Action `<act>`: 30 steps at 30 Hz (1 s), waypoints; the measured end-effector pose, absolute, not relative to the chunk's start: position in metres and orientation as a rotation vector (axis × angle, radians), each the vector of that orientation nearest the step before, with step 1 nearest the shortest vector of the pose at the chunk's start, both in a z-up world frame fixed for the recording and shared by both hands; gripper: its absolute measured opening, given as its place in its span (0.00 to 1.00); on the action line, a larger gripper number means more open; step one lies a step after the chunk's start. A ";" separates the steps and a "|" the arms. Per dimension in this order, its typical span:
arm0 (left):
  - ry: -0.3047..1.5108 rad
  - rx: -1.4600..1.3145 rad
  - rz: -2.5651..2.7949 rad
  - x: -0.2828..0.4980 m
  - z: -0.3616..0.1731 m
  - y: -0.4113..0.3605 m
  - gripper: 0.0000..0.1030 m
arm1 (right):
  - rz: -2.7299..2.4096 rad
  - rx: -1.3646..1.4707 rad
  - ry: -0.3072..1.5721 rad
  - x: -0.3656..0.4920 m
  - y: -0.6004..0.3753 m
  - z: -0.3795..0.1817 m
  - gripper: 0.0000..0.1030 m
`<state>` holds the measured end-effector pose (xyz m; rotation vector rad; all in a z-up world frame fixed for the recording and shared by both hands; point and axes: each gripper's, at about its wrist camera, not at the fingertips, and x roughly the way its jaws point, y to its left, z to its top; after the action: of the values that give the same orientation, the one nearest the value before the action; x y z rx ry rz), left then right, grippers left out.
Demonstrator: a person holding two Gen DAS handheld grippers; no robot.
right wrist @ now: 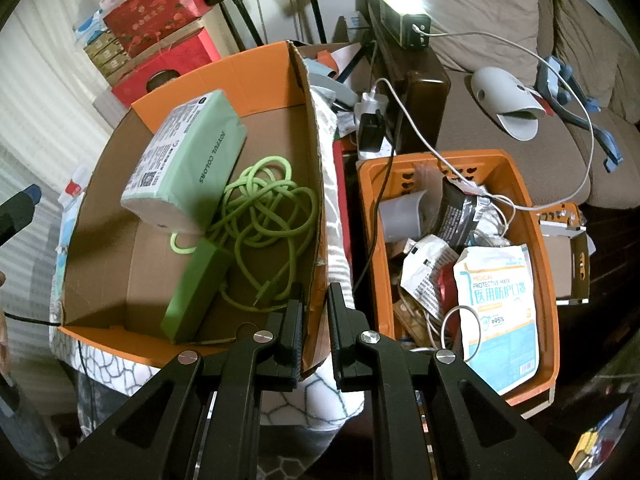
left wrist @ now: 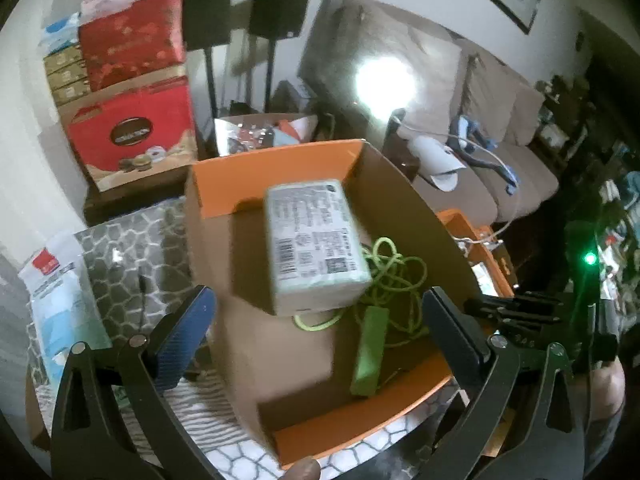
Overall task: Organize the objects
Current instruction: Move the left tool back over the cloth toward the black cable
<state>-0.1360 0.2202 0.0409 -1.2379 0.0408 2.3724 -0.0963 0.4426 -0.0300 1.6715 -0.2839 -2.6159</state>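
Note:
An orange cardboard box (left wrist: 276, 176) (right wrist: 248, 76) holds a pale green packaged box (left wrist: 316, 240) (right wrist: 184, 164), a tangled green cable (left wrist: 392, 276) (right wrist: 264, 208) and a green power strip (left wrist: 370, 350) (right wrist: 196, 292). My left gripper (left wrist: 320, 336) is open and empty, just above the box's near side. My right gripper (right wrist: 314, 320) is nearly closed around the box's right wall at its near corner. An orange plastic basket (right wrist: 536, 224) to the right holds a medical mask pack (right wrist: 500, 308), wrappers and cables.
Red gift boxes (left wrist: 132, 80) are stacked at the back left. A sofa (right wrist: 500, 12) with a white mouse-shaped object (right wrist: 508, 100) and a lit lamp (right wrist: 400, 0) lies at the back right. A white charger cable (right wrist: 568, 84) runs to the basket. A patterned cloth (left wrist: 128, 240) covers the surface.

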 end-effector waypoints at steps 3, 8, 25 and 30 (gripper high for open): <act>0.049 -1.236 2.404 -0.136 0.042 0.210 1.00 | -2.617 1.672 -0.283 -0.096 0.442 -0.030 0.10; 0.077 -1.238 2.460 -0.135 0.041 0.192 1.00 | -2.617 1.672 -0.284 -0.096 0.443 -0.030 0.10; 0.070 -1.271 2.595 -0.142 0.031 0.122 1.00 | -2.619 1.673 -0.282 -0.094 0.443 -0.030 0.10; 0.019 -1.301 2.622 -0.147 0.022 0.103 1.00 | -2.619 1.673 -0.282 -0.094 0.444 -0.030 0.10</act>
<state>-0.1471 0.1027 0.0215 -1.3007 0.0191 2.6222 -0.0938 0.4439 -0.0303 1.6728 -0.2820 -2.6193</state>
